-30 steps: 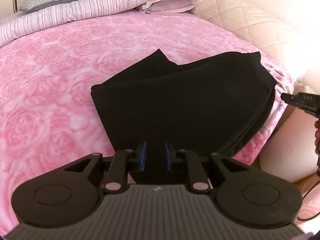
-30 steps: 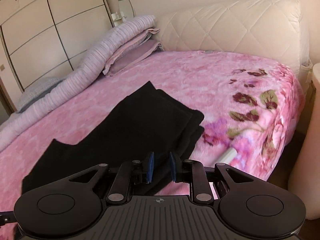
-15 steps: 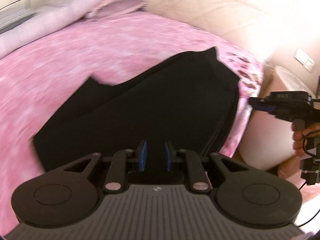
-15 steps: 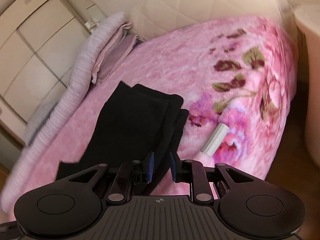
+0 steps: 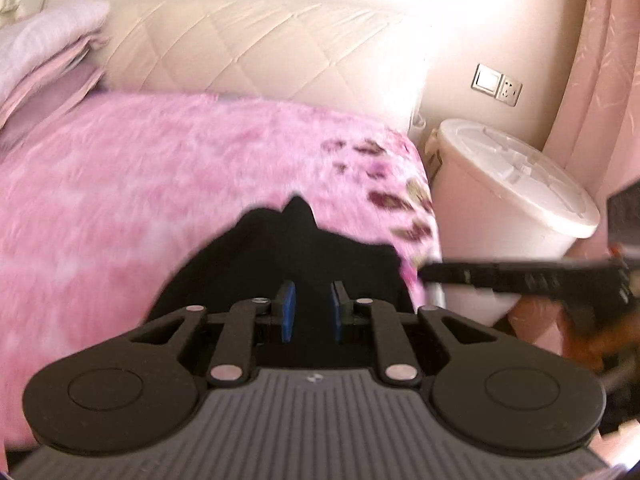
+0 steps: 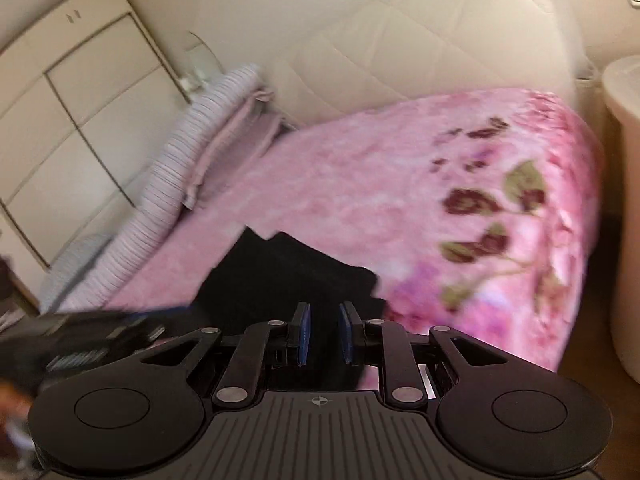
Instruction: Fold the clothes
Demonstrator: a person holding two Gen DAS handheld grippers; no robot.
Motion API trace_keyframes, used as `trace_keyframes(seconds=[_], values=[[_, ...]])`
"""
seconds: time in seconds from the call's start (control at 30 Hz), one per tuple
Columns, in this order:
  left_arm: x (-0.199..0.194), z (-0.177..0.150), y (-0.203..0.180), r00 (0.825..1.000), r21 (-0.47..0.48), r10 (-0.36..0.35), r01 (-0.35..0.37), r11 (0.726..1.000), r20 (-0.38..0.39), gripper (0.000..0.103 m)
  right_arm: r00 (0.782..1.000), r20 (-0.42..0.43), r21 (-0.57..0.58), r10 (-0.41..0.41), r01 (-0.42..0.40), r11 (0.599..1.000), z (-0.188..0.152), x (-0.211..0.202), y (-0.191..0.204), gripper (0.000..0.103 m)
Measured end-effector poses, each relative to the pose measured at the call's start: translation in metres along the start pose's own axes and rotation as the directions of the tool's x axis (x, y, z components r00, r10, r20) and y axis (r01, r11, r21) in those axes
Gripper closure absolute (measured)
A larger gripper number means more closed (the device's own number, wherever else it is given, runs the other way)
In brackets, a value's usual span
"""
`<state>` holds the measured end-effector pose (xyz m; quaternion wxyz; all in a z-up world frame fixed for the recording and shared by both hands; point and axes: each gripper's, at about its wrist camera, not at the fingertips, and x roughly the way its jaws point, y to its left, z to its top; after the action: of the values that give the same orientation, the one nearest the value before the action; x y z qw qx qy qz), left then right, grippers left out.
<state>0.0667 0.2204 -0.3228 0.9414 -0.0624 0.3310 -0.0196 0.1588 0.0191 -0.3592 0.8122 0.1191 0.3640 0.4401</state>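
Black garment [image 5: 280, 264]: folded into layers on the pink blanket [image 5: 120, 200], just ahead of both grippers; left gripper [image 5: 310, 312]: jaws narrow, closing, grip on cloth unclear; right gripper [image 6: 323, 334]: narrow, likewise unclear; folding judged well advanced, perhaps a final fold or tidying left.

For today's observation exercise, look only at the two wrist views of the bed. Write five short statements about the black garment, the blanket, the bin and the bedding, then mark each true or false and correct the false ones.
1. The black garment lies on a pink floral blanket. True.
2. A white lidded bin stands beside the bed. True.
3. The headboard is dark wood. False: it is cream and quilted.
4. The bin's lid is off. False: the lid is on.
5. Folded striped bedding lies along the far side of the bed. True.
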Motion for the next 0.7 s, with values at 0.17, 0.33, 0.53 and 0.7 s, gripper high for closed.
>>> trace_keyframes(seconds=[0.17,0.33,0.53,0.7], values=[[0.058,-0.006,0.041,0.997,-0.084,0.039,-0.045,0.995,-0.073,0.100,0.999,-0.052,0.036,0.006,-0.004,0.999,-0.009,0.040,-0.014,0.085],[0.044,-0.005,0.046,1.000,-0.174,0.000,0.000,0.985,-0.001,0.101,0.999,-0.038,0.020,0.013,-0.012,1.000,-0.006,0.038,-0.010,0.085],[0.049,-0.006,0.033,0.994,-0.094,0.106,-0.110,0.989,-0.040,0.089,0.998,-0.054,-0.029,-0.041,0.040,0.999,-0.008,0.052,-0.007,0.085],[-0.026,-0.024,0.033,0.982,-0.207,0.187,-0.185,0.961,-0.010,0.090,1.000,-0.014,-0.085,-0.017,0.015,0.996,-0.002,0.008,0.008,0.085]])
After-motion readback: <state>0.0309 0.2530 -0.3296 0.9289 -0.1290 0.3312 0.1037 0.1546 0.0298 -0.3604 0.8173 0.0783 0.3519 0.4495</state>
